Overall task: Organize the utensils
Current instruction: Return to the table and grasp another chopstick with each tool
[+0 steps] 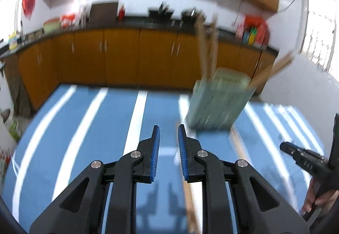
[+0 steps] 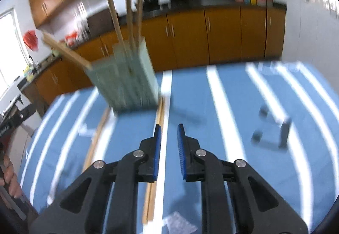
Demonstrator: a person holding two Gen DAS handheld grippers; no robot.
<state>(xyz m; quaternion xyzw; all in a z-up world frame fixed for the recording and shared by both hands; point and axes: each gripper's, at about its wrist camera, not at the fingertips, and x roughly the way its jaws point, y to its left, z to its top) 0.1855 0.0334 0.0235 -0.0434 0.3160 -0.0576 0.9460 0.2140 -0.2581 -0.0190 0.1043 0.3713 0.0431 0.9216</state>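
Both wrist views are motion-blurred. A pale green slotted utensil holder (image 1: 216,102) stands upright on the blue desk (image 1: 84,128) with white stripes, at 1 o'clock from the left gripper (image 1: 168,130) and at 11 o'clock from the right gripper (image 2: 169,128).

Upright chopsticks (image 2: 127,22) stand in the holder with their long axes near vertical, free ends pointing to 12 o'clock; 3 show in the right wrist view. A further leaning chopstick pair (image 2: 65,51) rests on the holder's rim, its free end pointing to 10 o'clock in the right wrist view and to 2 o'clock in the left.

Loose chopsticks (image 2: 160,111) lie flat on the desk, long axis running from 6 to 12 o'clock, the far ends meeting the holder's base; they pass under the right gripper's left finger. A second loose chopstick (image 2: 97,136) lies at 9 o'clock of that gripper, angled toward the holder. In the left wrist view a chopstick (image 1: 188,198) runs along the desk below the left gripper's right finger.

Left gripper: released, a narrow gap between the blue pads (image 1: 156,145), nothing between them. Right gripper: released likewise, narrowly parted, nothing grasped; whether its left finger touches the chopsticks beneath cannot be told.

A small dark object (image 2: 273,130) lies on the desk at 3 o'clock of the right gripper, too blurred to identify. Orange cabinets (image 1: 118,53) stand beyond the desk.
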